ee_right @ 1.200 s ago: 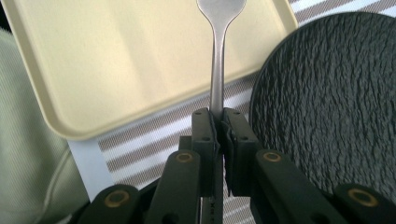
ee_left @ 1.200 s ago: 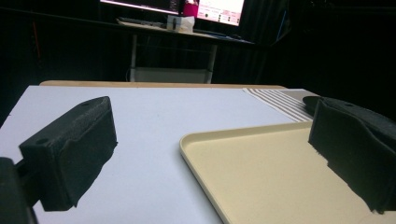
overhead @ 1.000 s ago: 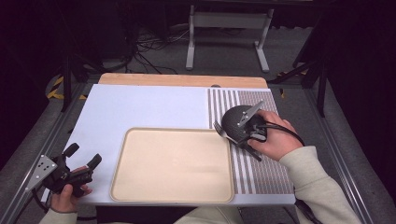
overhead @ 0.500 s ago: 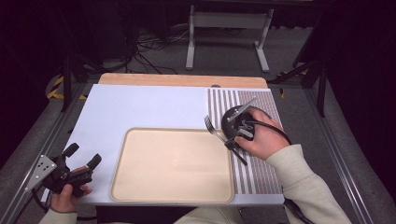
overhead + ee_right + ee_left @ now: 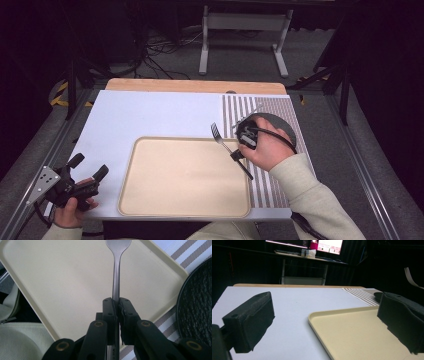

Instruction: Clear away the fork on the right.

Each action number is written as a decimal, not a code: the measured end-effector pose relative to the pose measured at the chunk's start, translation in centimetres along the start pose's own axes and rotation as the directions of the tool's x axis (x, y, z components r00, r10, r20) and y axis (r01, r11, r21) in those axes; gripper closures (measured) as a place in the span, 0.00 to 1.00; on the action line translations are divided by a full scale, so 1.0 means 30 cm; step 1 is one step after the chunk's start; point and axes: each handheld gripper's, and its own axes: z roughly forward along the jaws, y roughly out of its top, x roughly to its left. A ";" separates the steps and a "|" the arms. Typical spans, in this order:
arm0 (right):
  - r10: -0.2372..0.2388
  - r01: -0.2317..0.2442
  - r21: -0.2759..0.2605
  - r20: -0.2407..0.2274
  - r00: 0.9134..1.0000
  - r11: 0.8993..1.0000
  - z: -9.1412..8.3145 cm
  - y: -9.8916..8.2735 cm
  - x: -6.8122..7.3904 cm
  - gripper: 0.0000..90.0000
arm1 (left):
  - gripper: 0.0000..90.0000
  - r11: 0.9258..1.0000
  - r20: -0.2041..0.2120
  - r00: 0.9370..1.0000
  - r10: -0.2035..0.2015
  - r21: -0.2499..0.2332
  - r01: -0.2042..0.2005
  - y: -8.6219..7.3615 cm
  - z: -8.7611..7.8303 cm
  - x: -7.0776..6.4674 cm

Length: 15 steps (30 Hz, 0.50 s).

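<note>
My right gripper [image 5: 235, 154] is shut on the handle of a metal fork [image 5: 222, 140], held above the right edge of the beige tray [image 5: 150, 200]. In the right gripper view the fork [image 5: 115, 277] runs straight up from the closed jaws, its head over the tray [image 5: 62, 277]. A dark round plate [image 5: 282, 125] lies on the striped mat, just right of that hand. My left gripper [image 5: 90, 166] rests open at the table's front left corner, with nothing between its pads [image 5: 249, 320]. In the left gripper view the tray [image 5: 362, 340] lies ahead, and the fork's tines [image 5: 410, 277] show at the far right.
A brown-and-white striped mat [image 5: 265, 185] covers the right part of the pale blue table top [image 5: 150, 115]. A wooden strip [image 5: 195, 86] runs along the far edge. Metal rails flank the table, and stands and cables lie on the floor beyond.
My right gripper has carried the fork leftward, from over the dark plate to the tray's right edge. The left gripper has stayed put.
</note>
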 end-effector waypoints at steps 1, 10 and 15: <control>0.010 -0.010 0.001 -0.001 1.000 1.000 0.005 0.003 0.002 0.93 | 0.02 1.000 0.000 1.000 0.000 0.000 0.000 0.000 0.000 0.000; 0.101 -0.102 0.044 0.015 0.995 0.994 0.042 0.022 0.023 0.93 | 0.02 1.000 0.002 1.000 0.000 -0.001 0.000 0.001 0.000 0.000; 0.129 -0.129 0.059 0.011 0.992 0.990 0.059 0.030 0.030 0.93 | 0.02 1.000 0.002 1.000 0.000 -0.002 0.000 0.001 -0.001 0.000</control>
